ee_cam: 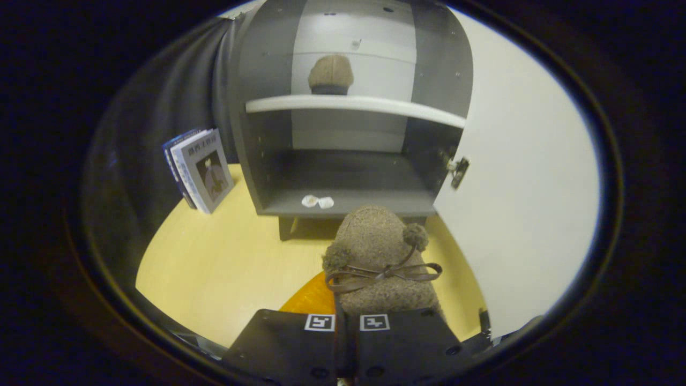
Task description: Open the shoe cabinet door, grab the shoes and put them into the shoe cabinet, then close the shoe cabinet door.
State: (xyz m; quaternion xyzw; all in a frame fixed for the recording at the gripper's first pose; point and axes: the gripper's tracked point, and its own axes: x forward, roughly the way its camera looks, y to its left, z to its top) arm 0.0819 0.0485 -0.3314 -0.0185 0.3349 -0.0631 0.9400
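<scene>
holding a brown fuzzy shoe point(383, 257) by its near end, the tongs point(346, 321) sit closed together with only a thin slit between their fingers, and both fingers appear to press on the shoe's heel edge. the shoe points away from the tongs toward the cabinet, its bow and two pompoms on top, lifted above the yellow counter point(225, 268). an orange patch point(313, 297) shows just under the shoe's left side. beyond the shoe stands the grey shoe cabinet point(353, 134) on the counter, its white door point(530, 177) swung open to the right on a metal hinge. a small white crumpled thing point(317, 201) lies at the front lip of the bottom compartment. on the white shelf point(353, 104) above, far back, rests a second brown shoe point(331, 74). left of the cabinet, a few books point(201, 169) lean upright against the dark wall.
</scene>
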